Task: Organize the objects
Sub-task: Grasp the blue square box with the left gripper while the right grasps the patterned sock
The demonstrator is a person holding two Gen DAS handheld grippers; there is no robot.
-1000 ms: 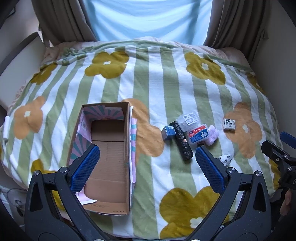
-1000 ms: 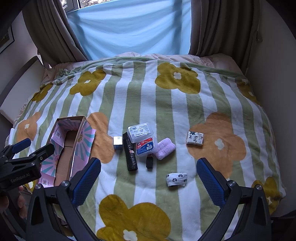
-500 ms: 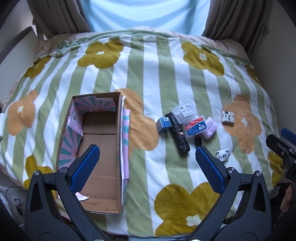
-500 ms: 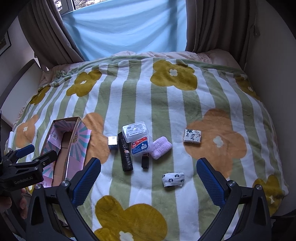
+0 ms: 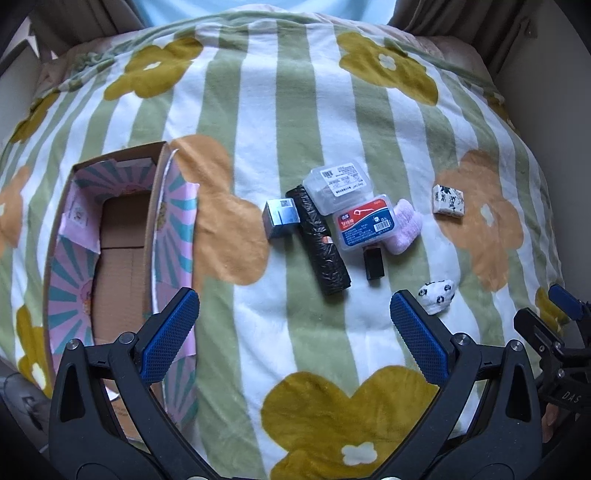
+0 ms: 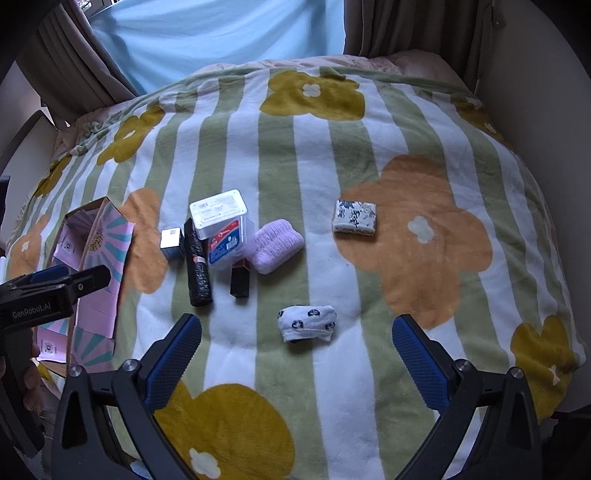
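An open cardboard box [image 5: 122, 236] with pink patterned flaps lies on the bed at the left; it also shows in the right wrist view [image 6: 92, 266]. Beside it lie a small silver box [image 5: 280, 218], a black roll [image 5: 323, 243], two clear plastic cases [image 5: 364, 223], a pink cloth [image 5: 404, 227], a small black block [image 5: 373, 263], a printed white sock ball [image 6: 307, 322] and a floral white packet [image 6: 355, 218]. My left gripper [image 5: 295, 332] is open and empty above the bed. My right gripper [image 6: 297, 350] is open and empty, just short of the sock ball.
The bed carries a green-striped flower blanket [image 6: 406, 258]. Curtains [image 6: 406, 26] and a blue-lit window stand behind it. A wall runs along the right side [image 6: 535, 92]. The other gripper shows at each view's edge.
Both grippers have moved forward and lower over the bed, so the objects look larger. No object has moved. Both jaws stay open.
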